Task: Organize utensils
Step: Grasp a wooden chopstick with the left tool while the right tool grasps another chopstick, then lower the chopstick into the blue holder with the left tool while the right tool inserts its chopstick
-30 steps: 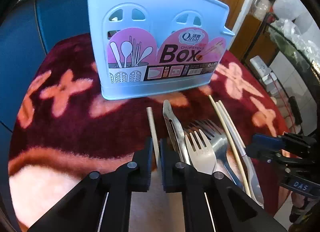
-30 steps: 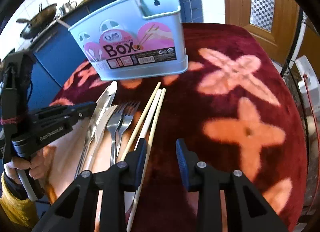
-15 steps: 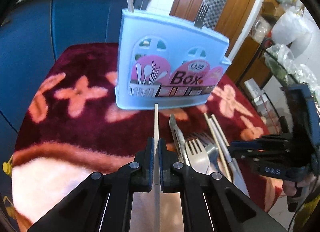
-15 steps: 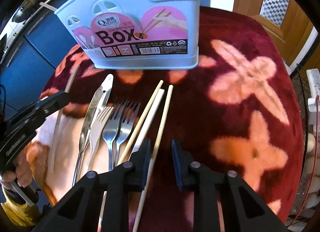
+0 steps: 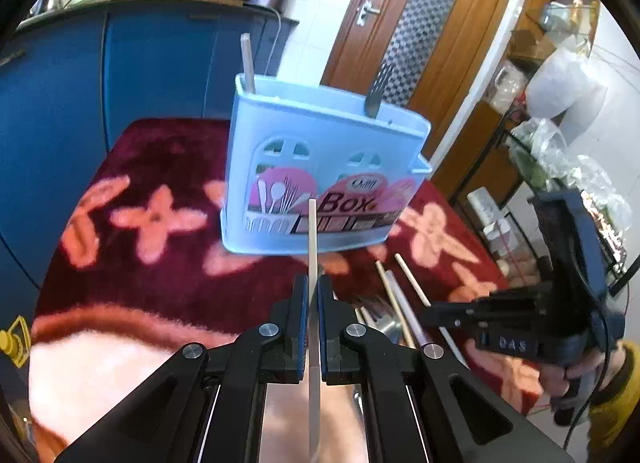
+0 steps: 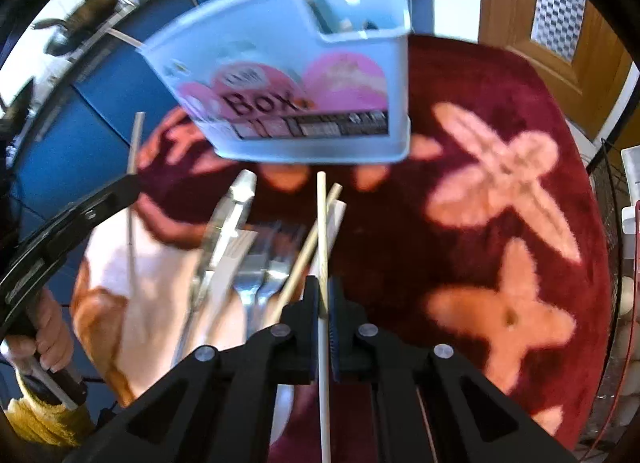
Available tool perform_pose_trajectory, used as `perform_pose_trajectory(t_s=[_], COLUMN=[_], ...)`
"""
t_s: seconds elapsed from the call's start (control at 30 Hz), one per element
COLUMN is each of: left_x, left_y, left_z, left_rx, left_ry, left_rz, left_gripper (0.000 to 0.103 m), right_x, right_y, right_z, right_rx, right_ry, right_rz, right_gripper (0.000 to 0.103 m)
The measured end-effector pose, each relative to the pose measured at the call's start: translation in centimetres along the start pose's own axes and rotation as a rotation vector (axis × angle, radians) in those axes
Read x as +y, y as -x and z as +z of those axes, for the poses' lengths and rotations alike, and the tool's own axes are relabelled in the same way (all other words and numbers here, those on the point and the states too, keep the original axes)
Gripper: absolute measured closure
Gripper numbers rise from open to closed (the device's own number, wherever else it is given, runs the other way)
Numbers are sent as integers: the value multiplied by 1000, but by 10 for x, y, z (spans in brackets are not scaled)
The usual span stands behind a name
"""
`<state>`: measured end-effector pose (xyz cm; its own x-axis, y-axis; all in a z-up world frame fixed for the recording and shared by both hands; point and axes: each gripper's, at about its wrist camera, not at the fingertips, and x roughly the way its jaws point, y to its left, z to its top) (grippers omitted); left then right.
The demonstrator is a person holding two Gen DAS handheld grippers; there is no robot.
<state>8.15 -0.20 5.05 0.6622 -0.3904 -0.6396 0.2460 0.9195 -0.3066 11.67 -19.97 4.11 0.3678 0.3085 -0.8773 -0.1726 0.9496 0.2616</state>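
Observation:
A light blue utensil box (image 5: 320, 179) stands on the red flowered cloth; it also shows in the right wrist view (image 6: 296, 75). One chopstick (image 5: 248, 63) and a fork (image 5: 378, 91) stand in it. My left gripper (image 5: 311, 295) is shut on a pale chopstick (image 5: 312, 239), held off the cloth and pointing at the box. My right gripper (image 6: 322, 295) is shut on another chopstick (image 6: 321, 219). A knife (image 6: 224, 231), two forks (image 6: 260, 263) and more chopsticks (image 6: 316, 235) lie on the cloth in front of the box.
A blue cabinet (image 5: 100, 75) stands behind the table, with a kettle and pots on its top. A wooden door (image 5: 420, 23) is at the back right. Shelves with plastic bags (image 5: 560, 131) stand to the right.
My left gripper has lifted its chopstick higher off the cloth. My right gripper has closed on a chopstick from the pile and raised it toward the box.

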Motion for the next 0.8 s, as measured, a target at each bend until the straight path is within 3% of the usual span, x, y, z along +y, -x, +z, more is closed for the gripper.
perform_pose_trajectory(t_s=[0.23, 0.47, 0.8], left_x=[-7, -17, -27], left_y=[23, 41, 58], left_z=[15, 44, 103], left_rx=[-86, -180, -316], left_ry=[-1, -32, -71], left_rz=[-8, 10, 73], left_gripper=[99, 99, 99], right_x=[-2, 0, 1], right_y=[53, 83, 90], right_z=[-5, 16, 29], right_rx=[-249, -454, -532], right_ry=[-5, -35, -29], right_rz=[9, 32, 54], right_gripper=[97, 97, 97])
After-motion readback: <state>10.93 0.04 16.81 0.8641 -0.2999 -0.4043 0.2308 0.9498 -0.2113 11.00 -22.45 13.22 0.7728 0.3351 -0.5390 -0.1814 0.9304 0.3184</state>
